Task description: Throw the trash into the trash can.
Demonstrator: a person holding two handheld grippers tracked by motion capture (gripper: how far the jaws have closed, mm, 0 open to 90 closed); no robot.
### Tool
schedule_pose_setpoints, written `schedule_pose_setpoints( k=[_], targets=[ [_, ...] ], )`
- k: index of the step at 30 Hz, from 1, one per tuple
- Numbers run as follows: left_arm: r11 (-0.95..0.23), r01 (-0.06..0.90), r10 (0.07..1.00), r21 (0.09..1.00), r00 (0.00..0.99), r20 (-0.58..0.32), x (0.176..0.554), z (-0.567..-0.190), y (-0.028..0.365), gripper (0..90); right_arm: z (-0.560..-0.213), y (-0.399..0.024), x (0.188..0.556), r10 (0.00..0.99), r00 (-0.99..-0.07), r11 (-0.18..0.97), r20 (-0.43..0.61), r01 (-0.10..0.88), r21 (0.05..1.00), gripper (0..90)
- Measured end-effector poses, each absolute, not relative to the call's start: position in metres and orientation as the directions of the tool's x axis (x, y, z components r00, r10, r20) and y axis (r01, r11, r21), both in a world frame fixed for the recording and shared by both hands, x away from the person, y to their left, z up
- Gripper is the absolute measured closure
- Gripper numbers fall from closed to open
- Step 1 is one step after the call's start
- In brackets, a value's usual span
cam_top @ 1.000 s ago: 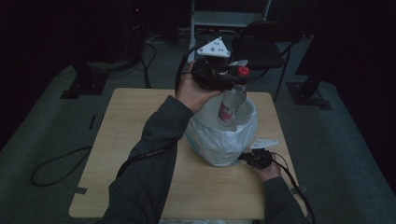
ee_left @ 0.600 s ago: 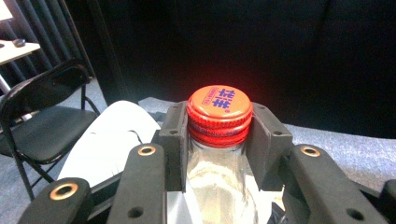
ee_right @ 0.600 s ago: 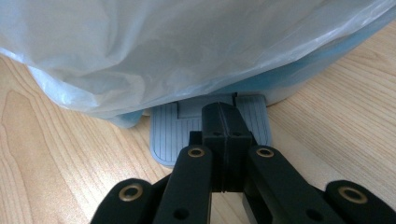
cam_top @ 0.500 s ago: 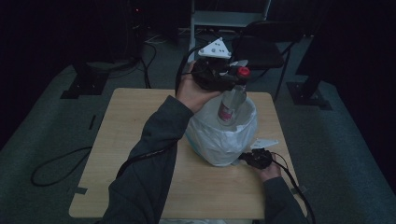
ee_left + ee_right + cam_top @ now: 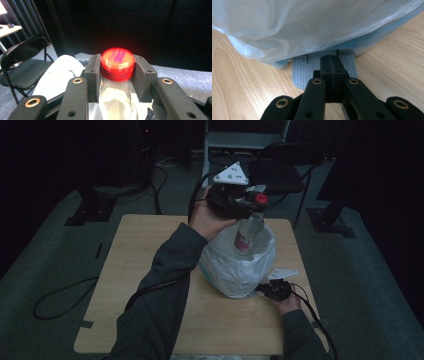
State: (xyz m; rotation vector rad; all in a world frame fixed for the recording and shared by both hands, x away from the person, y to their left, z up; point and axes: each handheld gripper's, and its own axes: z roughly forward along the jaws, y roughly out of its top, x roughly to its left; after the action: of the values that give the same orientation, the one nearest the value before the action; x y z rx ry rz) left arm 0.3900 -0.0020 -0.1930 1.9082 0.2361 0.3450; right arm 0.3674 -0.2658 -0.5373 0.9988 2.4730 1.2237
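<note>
Dim room, grey carpet (image 5: 60, 265), black chair (image 5: 280, 172)

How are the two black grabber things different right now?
The left gripper is clamped on the neck of a clear bottle with a red cap; the right gripper holds nothing, its jaws pressed together. The left gripper is raised above the bin with the white bag; the right gripper sits low at the table, its tips on the bin's grey pedal. Both have black jaws and are hand-held.
</note>
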Motion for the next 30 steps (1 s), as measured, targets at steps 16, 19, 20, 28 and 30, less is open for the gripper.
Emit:
schedule_pose_setpoints(
  k=[16, 19, 20, 28, 30],
  targets=[
    [-0.254, -0.012, 0.367, 0.967, 0.924, 0.108, 0.383, -0.181, 0.043, 56.4, -0.537, -0.266, 0.368, 0.657, -0.746, 0.426, 0.108, 0.486, 0.764, 90.0],
    [-0.244, -0.002, 0.397, 0.97, 0.912, 0.101, 0.385, -0.182, 0.057, 56.0, -0.537, -0.266, 0.368, 0.657, -0.746, 0.427, 0.106, 0.485, 0.763, 90.0],
    [-0.234, 0.006, 0.406, 0.972, 0.909, 0.092, 0.386, -0.183, 0.061, 56.0, -0.537, -0.266, 0.368, 0.657, -0.746, 0.427, 0.106, 0.484, 0.764, 90.0],
    [-0.216, 0.064, 0.485, 0.974, 0.873, 0.05, 0.399, -0.202, 0.092, 55.4, -0.538, -0.266, 0.368, 0.657, -0.745, 0.423, 0.112, 0.488, 0.764, 90.0],
    [-0.215, 0.079, 0.494, 0.973, 0.869, 0.039, 0.402, -0.208, 0.097, 55.2, -0.537, -0.266, 0.368, 0.658, -0.745, 0.422, 0.112, 0.488, 0.764, 90.0]
  ],
)
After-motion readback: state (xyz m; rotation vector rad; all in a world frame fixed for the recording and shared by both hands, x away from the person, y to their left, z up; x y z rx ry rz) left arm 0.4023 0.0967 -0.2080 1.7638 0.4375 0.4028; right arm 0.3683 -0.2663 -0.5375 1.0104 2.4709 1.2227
